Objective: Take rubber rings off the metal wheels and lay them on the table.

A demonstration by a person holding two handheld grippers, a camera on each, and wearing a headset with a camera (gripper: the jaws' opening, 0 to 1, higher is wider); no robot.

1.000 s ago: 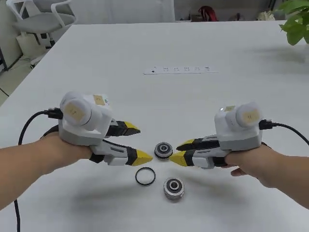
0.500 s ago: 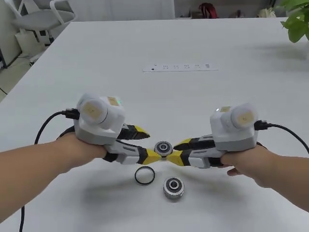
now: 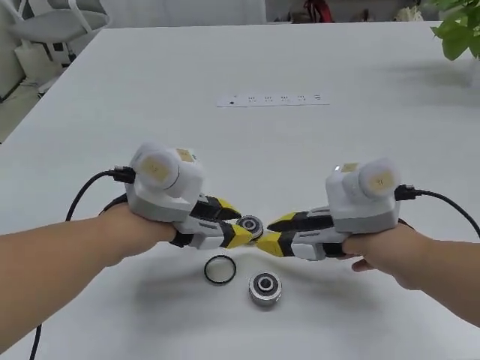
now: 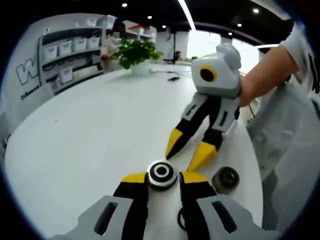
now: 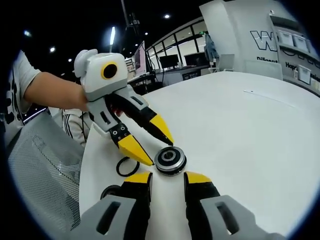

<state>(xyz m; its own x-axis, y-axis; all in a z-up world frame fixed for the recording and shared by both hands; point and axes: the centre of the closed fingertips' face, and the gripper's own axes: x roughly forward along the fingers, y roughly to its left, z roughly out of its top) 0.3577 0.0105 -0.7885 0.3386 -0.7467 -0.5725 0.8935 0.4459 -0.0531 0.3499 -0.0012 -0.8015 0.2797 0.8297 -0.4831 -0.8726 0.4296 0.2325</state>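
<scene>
A small metal wheel (image 3: 250, 225) with a dark rubber rim lies on the white table (image 3: 315, 150) between both grippers. My left gripper (image 4: 162, 178) has its yellow tips against both sides of this wheel (image 4: 161, 174), shut on it. My right gripper (image 5: 167, 179) faces it from the other side, open, its tips just short of the wheel (image 5: 170, 160). A loose black rubber ring (image 3: 220, 269) lies flat nearer me, and a second wheel (image 3: 265, 288) sits to its right.
A flush socket strip (image 3: 271, 99) is set in the table further out. A green plant (image 3: 454, 30) stands at the far right and an office chair (image 3: 45, 22) at the far left. A black cable (image 3: 82, 199) trails from the left gripper.
My left gripper moved right and its jaws narrowed onto the wheel. The right gripper edged left toward the same wheel. The loose ring and second wheel stayed put.
</scene>
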